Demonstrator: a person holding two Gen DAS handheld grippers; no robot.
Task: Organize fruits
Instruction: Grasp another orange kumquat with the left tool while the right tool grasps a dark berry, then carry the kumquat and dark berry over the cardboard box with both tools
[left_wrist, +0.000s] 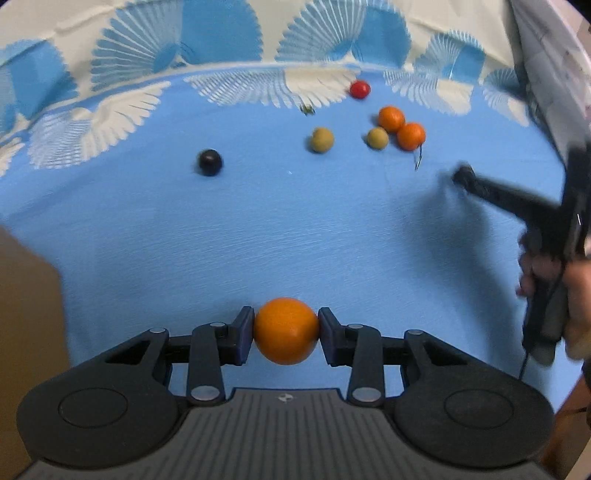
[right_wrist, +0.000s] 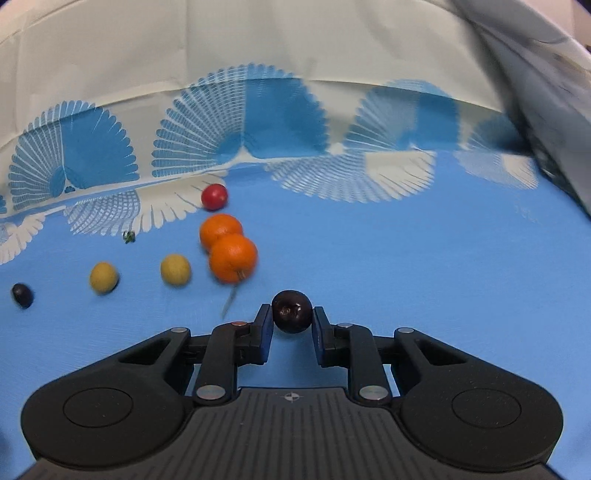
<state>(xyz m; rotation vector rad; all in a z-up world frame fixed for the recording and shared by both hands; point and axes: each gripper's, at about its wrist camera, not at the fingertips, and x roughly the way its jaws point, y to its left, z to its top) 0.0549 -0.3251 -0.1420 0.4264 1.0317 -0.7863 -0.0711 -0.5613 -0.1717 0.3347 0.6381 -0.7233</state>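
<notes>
Left gripper (left_wrist: 286, 330): its fingers (left_wrist: 242, 334) pinch a large orange (left_wrist: 286, 330) from both sides, the pads pressed against the peel, low over the blue cloth (left_wrist: 258, 229).

Right gripper (right_wrist: 291, 319): its fingers (right_wrist: 263, 332) are closed on a dark plum (right_wrist: 291, 311), which sits between the very tips; in the left wrist view the same gripper (left_wrist: 463, 177) shows from the side, blurred, with a hand (left_wrist: 554, 295) on its handle.

Worktop: covered with the blue cloth, whose far border is cream with blue and white fan shapes (the same cloth rises behind as a backdrop).

Pair of oranges (right_wrist: 232, 258): two smaller ones, touching each other, on the cloth ahead and to the left of the right gripper; a thin stalk (right_wrist: 231, 295) sticks out from the nearer one.

Red fruit (right_wrist: 214, 196): small and round, just beyond the pair, at the edge of the fan border.

Yellow-green fruits: one (right_wrist: 176, 269) near the oranges, the other (right_wrist: 104, 277) further left, well apart from it.

Second dark fruit (right_wrist: 22, 295): alone at the far left of the row, in the right wrist view.

Green scrap (right_wrist: 129, 236): a tiny leafy bit near the border, too small to tell more.

Brown surface (left_wrist: 26, 332): fills the left edge of the left wrist view; what it is cannot be told.
</notes>
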